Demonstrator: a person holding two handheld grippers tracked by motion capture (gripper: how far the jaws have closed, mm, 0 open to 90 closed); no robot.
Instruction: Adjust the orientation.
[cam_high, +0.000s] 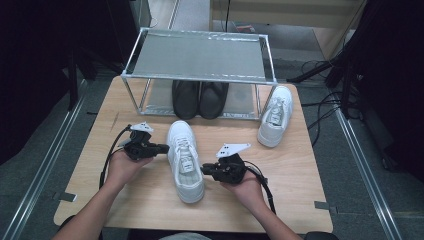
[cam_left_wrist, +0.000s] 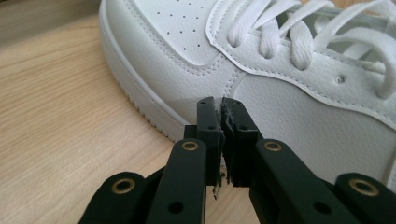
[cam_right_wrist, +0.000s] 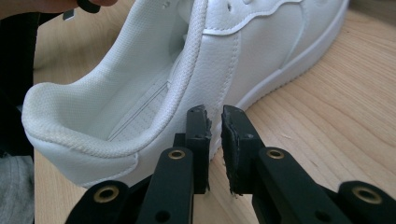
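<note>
A white sneaker (cam_high: 184, 161) lies on the wooden worktop (cam_high: 300, 170) between the two tongs. The left tongs (cam_high: 166, 148) are clenched with nothing in them, and their tips press against the side of the sneaker near its toe end. The right tongs (cam_high: 203, 169) sit at the other side, near the heel. Their jaws are almost together with a thin gap, and they hold nothing; the tips are right at the sneaker's side. Past the tongs, farther up the worktop, a second white sneaker (cam_high: 275, 116) stands beside a metal shoe rack (cam_high: 200, 55). A pair of black shoes (cam_high: 199, 99) sits on the rack's low shelf.
</note>
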